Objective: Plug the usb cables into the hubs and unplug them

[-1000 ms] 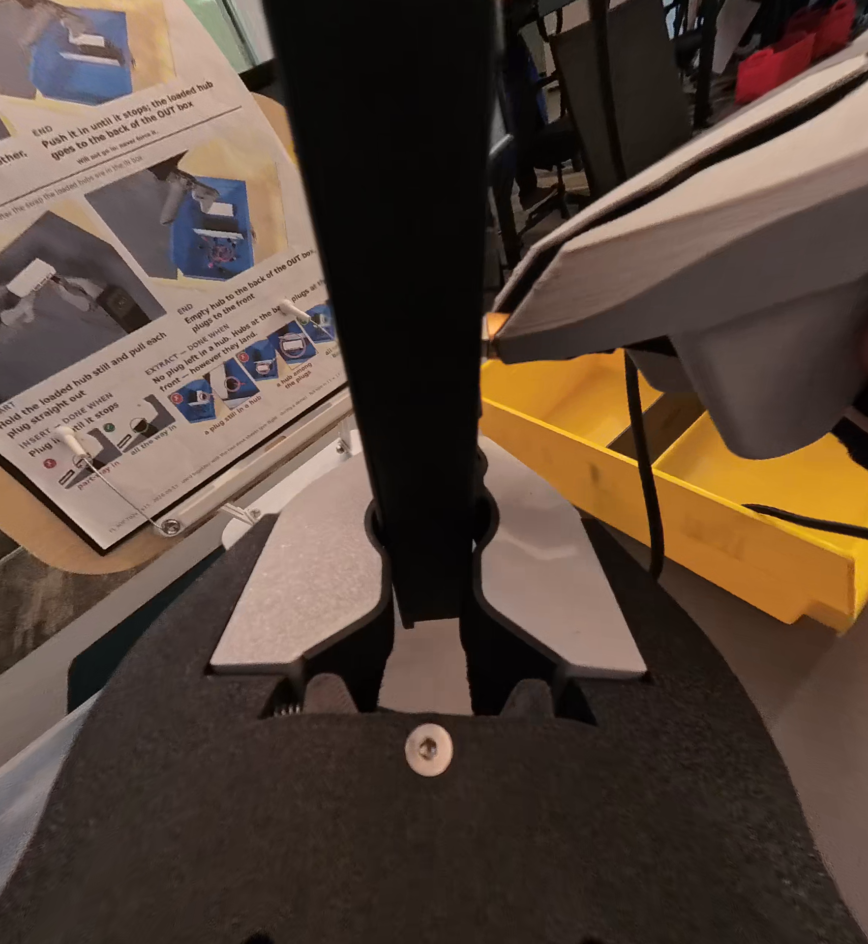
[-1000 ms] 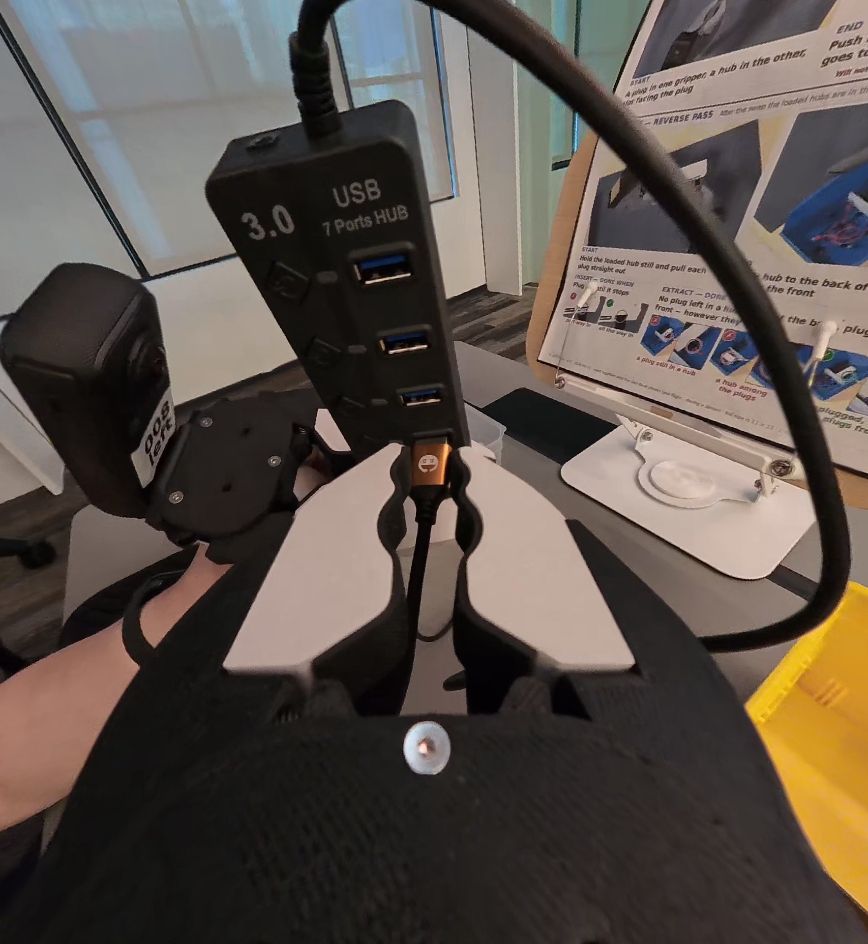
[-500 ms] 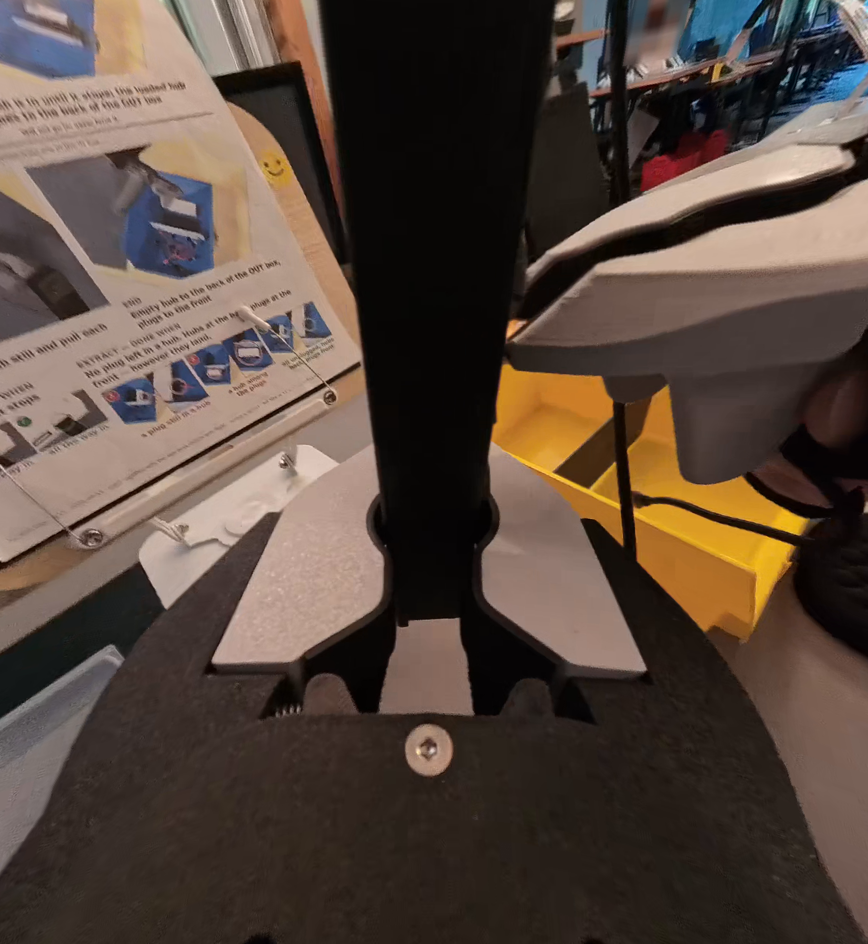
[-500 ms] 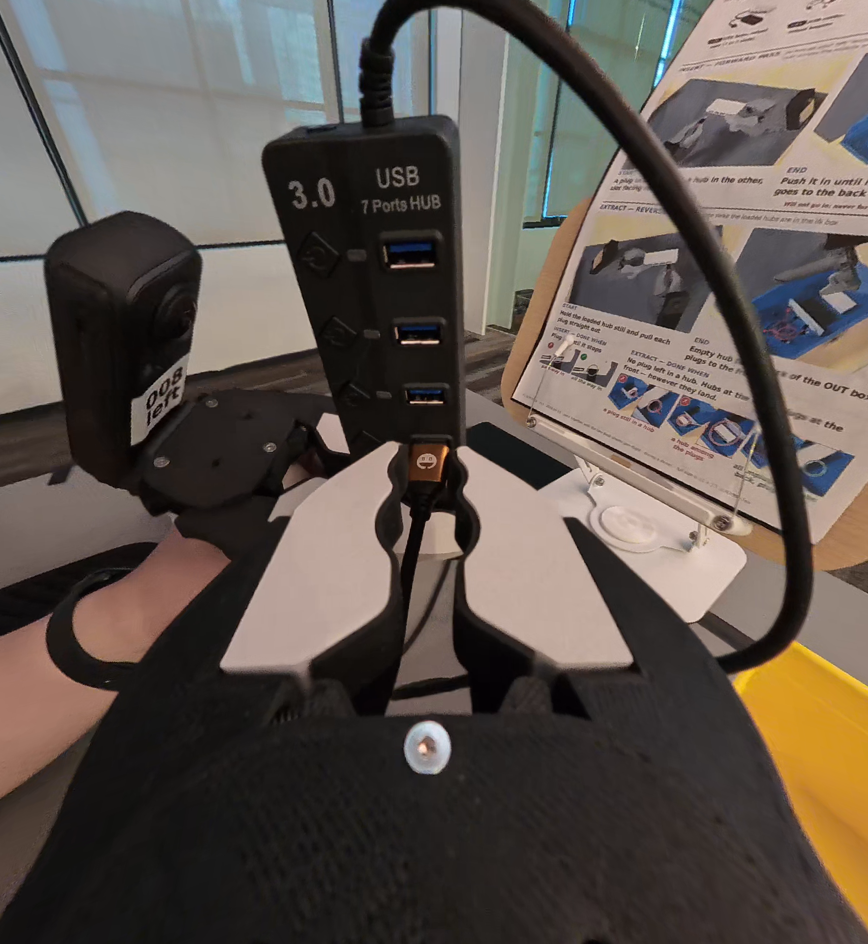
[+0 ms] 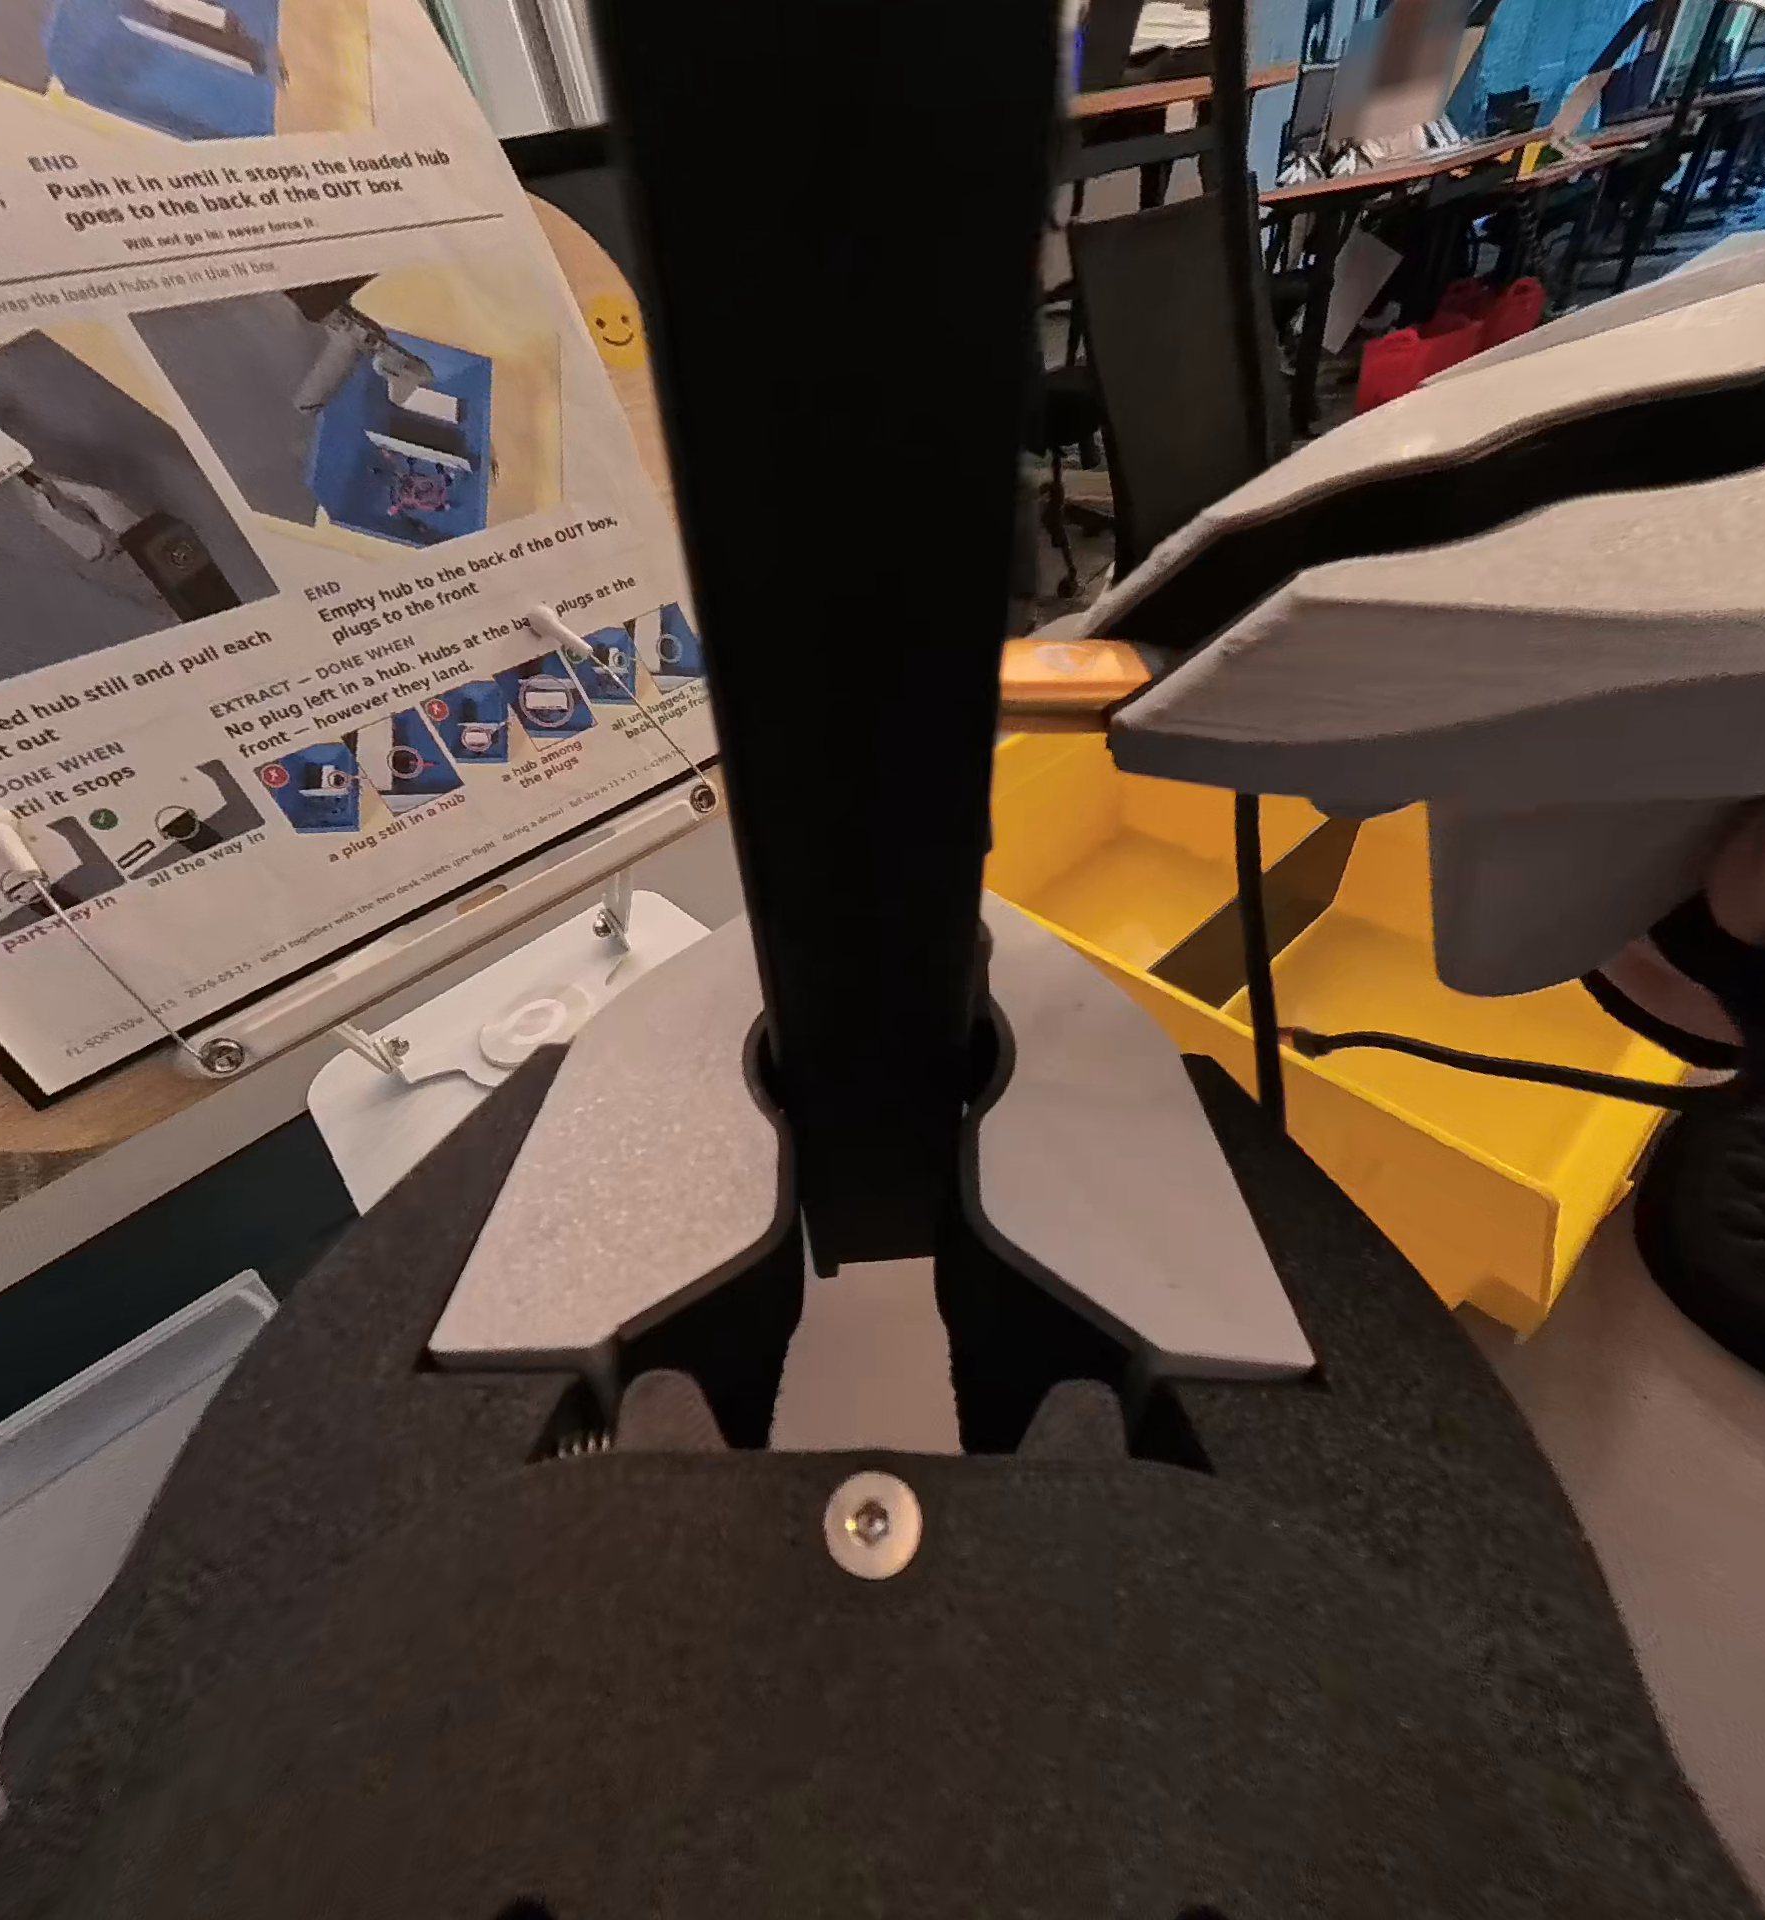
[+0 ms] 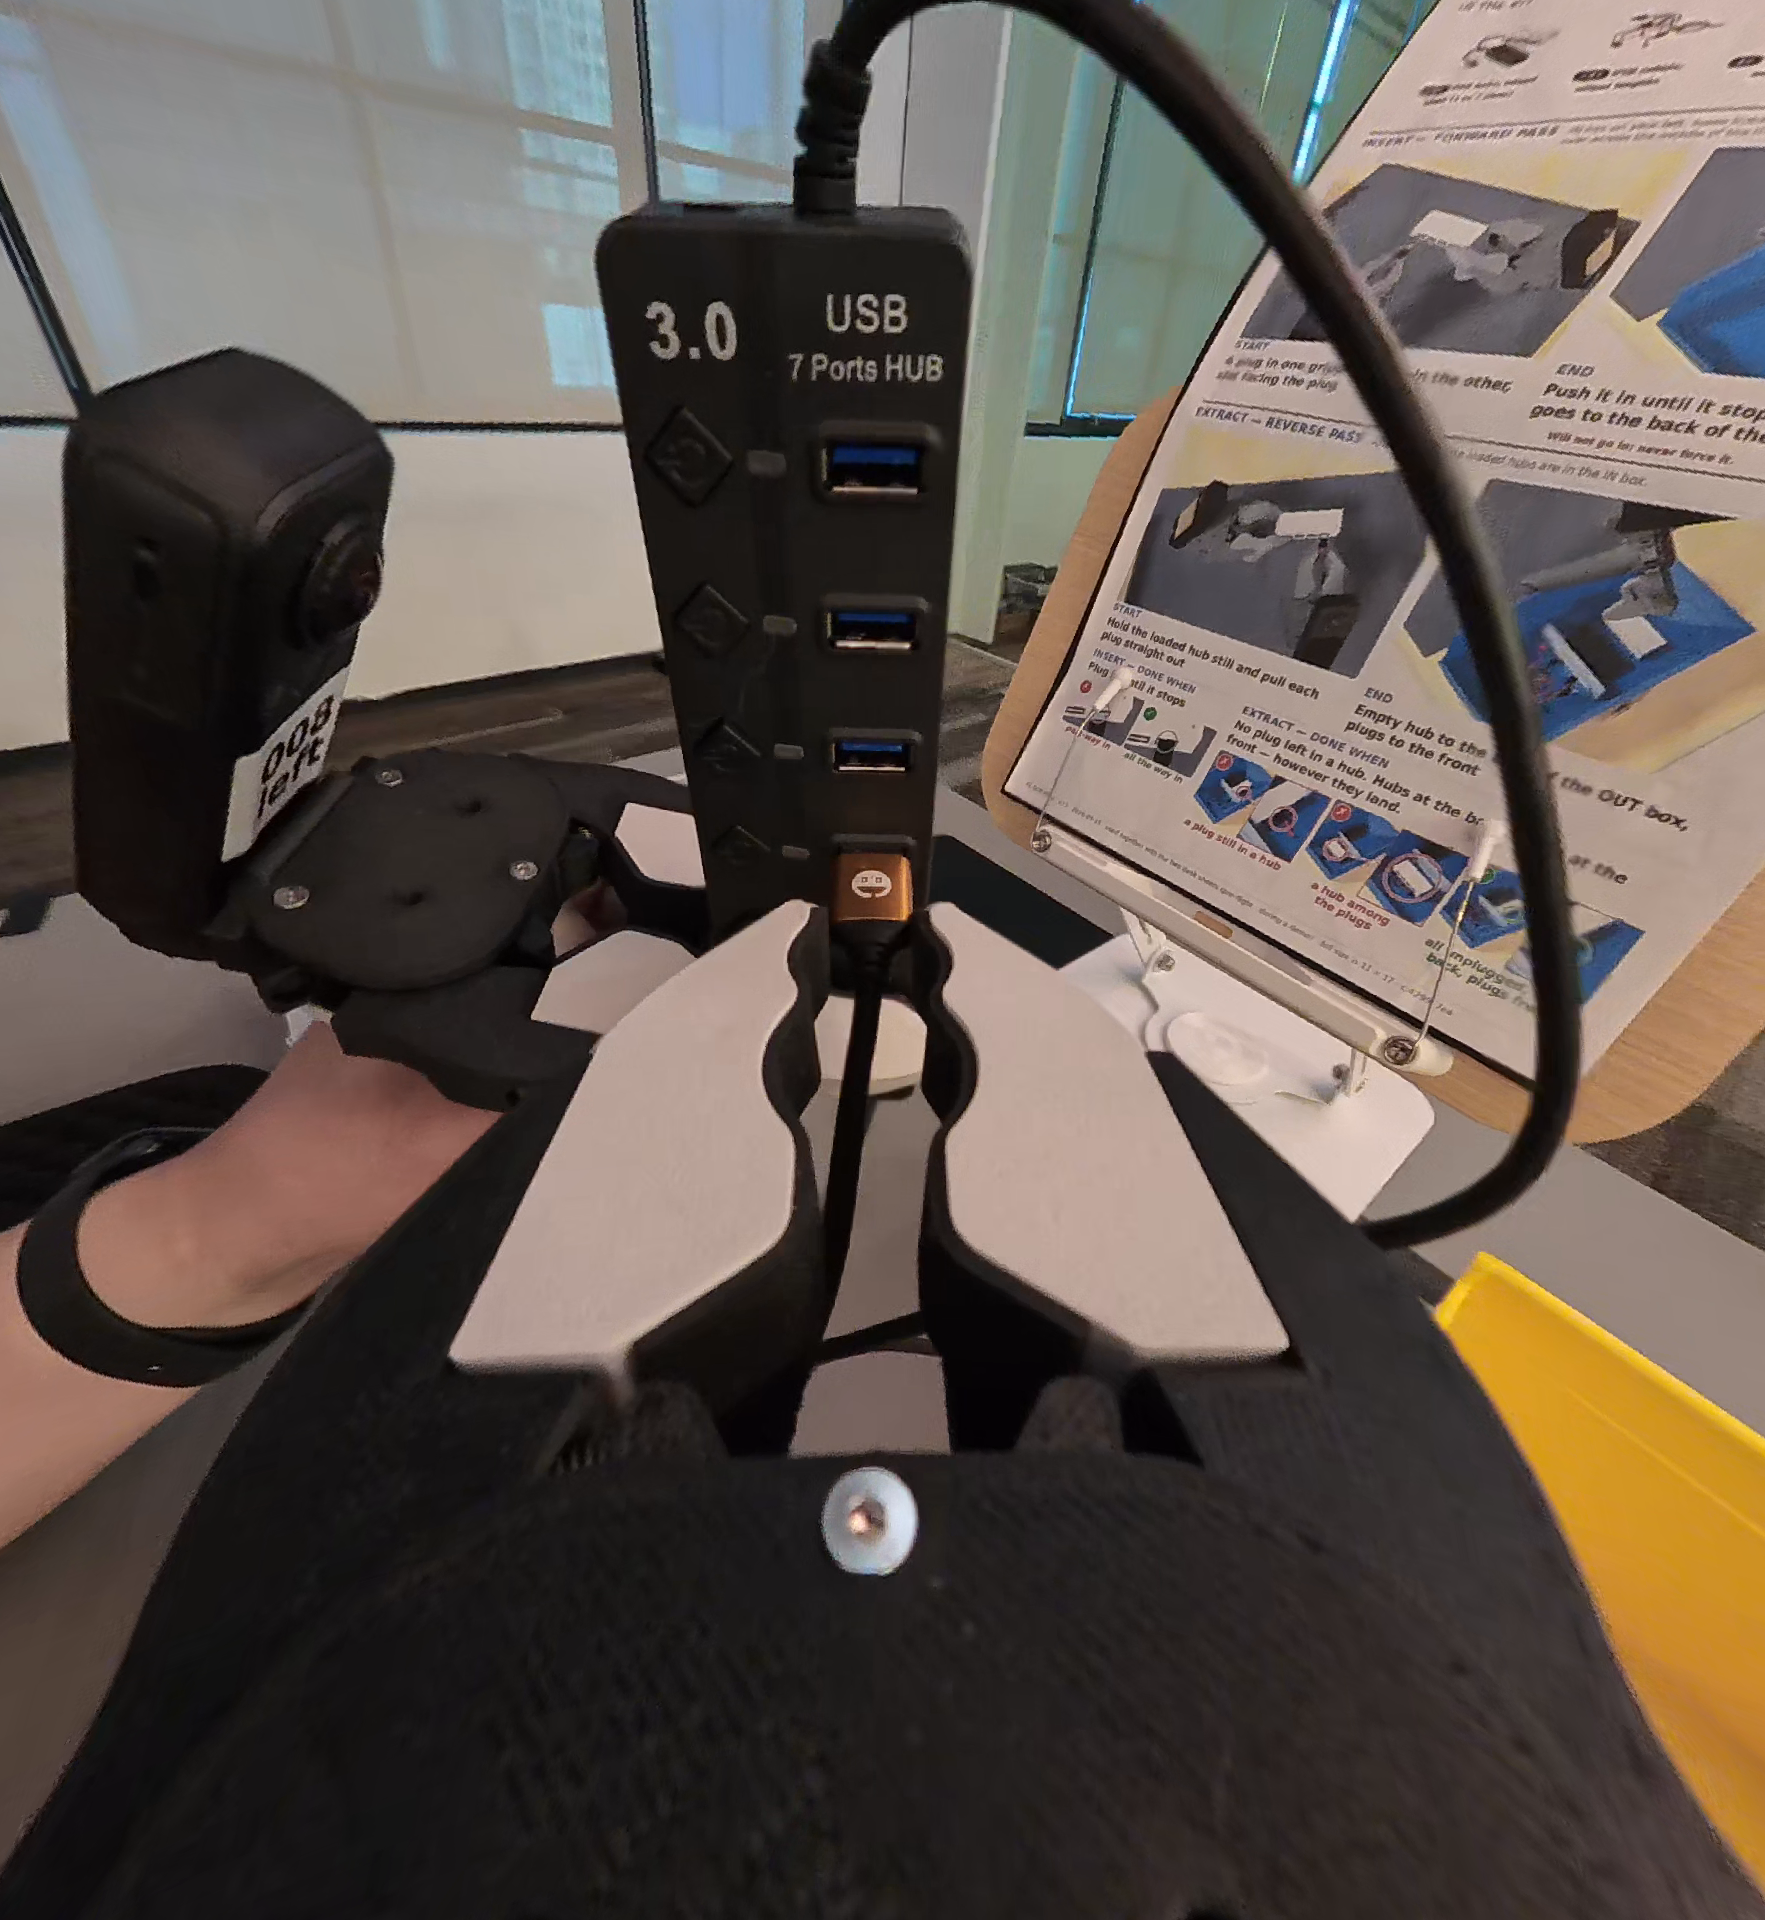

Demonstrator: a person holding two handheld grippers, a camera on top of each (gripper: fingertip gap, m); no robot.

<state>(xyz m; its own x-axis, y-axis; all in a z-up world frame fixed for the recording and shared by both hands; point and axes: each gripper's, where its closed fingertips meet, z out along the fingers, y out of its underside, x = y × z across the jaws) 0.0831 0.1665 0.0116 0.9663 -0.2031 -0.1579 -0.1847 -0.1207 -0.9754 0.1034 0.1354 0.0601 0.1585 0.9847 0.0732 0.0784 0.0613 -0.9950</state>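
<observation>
My left gripper (image 5: 873, 1049) is shut on the lower end of a black USB hub (image 5: 836, 520) and holds it upright. In the right wrist view the hub (image 6: 795, 540) shows its face with three free blue ports. My right gripper (image 6: 867, 925) is shut on an orange USB plug (image 6: 870, 888) that sits in the fourth port down. The plug's thin black cable (image 6: 847, 1122) runs back between my fingers. The hub's own thick black cable (image 6: 1429, 582) loops from its top down to the right. The orange plug (image 5: 1065, 665) and my right gripper also show in the left wrist view, right of the hub.
A yellow divided bin (image 5: 1304, 1070) stands on the grey table at the right; its corner shows in the right wrist view (image 6: 1667, 1558). An illustrated instruction sheet on a white stand (image 5: 265, 582) stands behind. A person's hand (image 6: 182, 1226) holds the left gripper. The gap from one gripper's tips to the other's is roughly 6 centimeters.
Both grippers have swung together with the hub and plug held as before. The background has shifted: the instruction sheet sits further right in the left view and larger in the right view.
</observation>
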